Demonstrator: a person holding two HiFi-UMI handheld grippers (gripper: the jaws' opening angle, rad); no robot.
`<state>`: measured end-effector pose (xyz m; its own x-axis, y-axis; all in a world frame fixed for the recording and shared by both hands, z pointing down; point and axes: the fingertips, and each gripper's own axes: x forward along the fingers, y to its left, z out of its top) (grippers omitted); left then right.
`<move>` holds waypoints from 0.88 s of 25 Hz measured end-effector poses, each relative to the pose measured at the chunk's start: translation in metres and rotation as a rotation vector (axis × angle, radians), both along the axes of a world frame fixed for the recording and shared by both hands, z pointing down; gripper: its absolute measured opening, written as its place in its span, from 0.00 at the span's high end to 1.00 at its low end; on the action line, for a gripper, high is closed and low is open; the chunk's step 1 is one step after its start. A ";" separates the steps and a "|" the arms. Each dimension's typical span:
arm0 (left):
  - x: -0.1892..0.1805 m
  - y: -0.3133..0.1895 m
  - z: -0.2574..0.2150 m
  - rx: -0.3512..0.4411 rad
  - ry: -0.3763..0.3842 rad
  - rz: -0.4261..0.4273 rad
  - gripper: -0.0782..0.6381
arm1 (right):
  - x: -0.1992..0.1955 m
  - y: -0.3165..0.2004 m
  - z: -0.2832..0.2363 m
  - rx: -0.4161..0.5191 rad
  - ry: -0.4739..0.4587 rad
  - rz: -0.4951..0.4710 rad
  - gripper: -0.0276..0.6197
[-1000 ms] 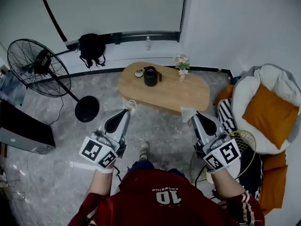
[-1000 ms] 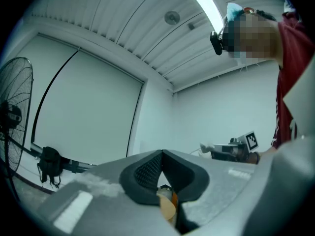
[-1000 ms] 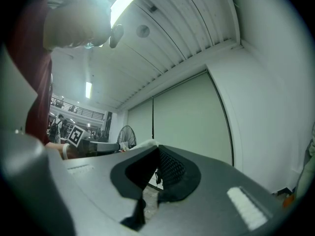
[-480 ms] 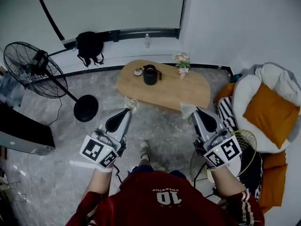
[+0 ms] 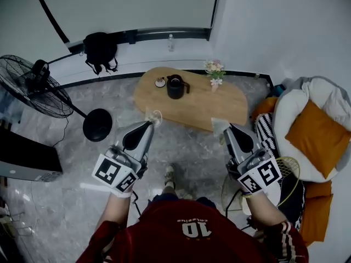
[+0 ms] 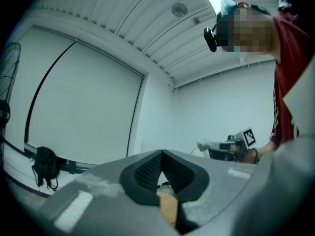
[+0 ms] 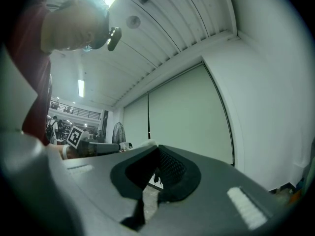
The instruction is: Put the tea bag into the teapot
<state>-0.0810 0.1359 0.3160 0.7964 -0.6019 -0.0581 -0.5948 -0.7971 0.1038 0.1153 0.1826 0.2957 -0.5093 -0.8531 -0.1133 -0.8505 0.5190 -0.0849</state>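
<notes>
You stand well back from the surface. The teapot sits toward its far side, with a small dish just beside it on the left. The tea bag is too small to pick out from here. It may lie on that dish, but don't count on it. Your left gripper has its fingers pressed together on nothing. The right gripper is likewise closed and empty. Both are held low, well apart from the pot.

The main risk is reaching in with the fingers closed: you would nudge the bag or skid the dish rather than take hold. Part them before you come down. A light bag can also slip from a shallow pinch. The flowers stand near the pot on the right, so a wide swing of the right gripper could tip them. Whether the pot's lid is on cannot be told from here; if it is, the bag will only land on top.
</notes>
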 end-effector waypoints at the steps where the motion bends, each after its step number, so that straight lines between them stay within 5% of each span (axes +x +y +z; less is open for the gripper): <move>1: 0.000 -0.008 0.001 -0.001 -0.002 0.000 0.89 | 0.001 -0.009 0.003 -0.007 -0.002 0.003 0.96; 22: -0.035 -0.154 -0.013 0.018 0.035 0.035 0.89 | -0.035 -0.147 -0.016 0.008 0.032 0.047 0.96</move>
